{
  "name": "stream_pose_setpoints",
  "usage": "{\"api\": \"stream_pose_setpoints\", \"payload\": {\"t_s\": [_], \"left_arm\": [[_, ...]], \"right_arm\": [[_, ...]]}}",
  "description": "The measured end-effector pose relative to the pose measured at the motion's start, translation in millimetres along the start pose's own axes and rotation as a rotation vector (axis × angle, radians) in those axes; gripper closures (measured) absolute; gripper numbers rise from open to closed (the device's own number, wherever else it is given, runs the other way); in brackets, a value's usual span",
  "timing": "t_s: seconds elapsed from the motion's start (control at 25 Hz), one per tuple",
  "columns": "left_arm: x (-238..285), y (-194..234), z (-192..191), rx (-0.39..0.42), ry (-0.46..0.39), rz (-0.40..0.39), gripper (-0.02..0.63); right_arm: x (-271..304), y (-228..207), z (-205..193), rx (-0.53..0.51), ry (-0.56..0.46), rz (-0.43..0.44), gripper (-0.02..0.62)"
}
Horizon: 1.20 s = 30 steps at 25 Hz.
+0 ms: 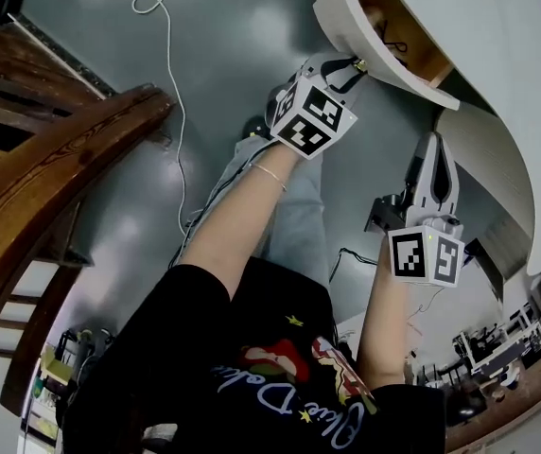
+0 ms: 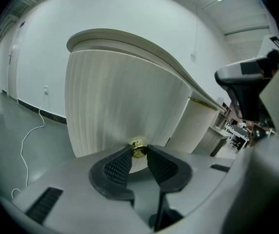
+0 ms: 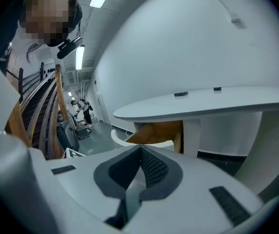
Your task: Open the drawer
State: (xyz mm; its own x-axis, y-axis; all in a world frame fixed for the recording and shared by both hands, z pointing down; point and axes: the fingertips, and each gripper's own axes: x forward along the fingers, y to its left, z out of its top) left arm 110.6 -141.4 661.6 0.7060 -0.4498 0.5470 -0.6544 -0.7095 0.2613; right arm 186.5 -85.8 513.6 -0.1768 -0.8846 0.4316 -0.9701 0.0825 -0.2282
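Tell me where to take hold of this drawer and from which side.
Grip the small brass knob on the drawer front, coming straight at the front with one jaw each side. The ribbed, curved face offers no other hold, and the knob sticks out. The left gripper grips it this way.

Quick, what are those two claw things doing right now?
Left gripper: closed on the brass knob.
Right gripper: closed, holding nothing.

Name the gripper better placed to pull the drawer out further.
Left. The left gripper has its jaws closed on the brass knob of the drawer, which is partly open. The right gripper is off to the side, jaws together on nothing.
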Motion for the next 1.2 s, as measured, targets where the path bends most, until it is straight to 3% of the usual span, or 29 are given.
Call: {"api": "stream_pose_setpoints", "payload": {"t_s": [0.4,1.2], "left_arm": [[-14,-5,-10,0.013,0.010,-0.027,0.509],[-31,-16,-23,0.011,0.006,-0.019,0.509]], "right_arm": [[-23,7,3,0.022,-0.040,-0.071,0.598],[-53,11,-10,0.045,-0.030,-0.062,0.598]]}}
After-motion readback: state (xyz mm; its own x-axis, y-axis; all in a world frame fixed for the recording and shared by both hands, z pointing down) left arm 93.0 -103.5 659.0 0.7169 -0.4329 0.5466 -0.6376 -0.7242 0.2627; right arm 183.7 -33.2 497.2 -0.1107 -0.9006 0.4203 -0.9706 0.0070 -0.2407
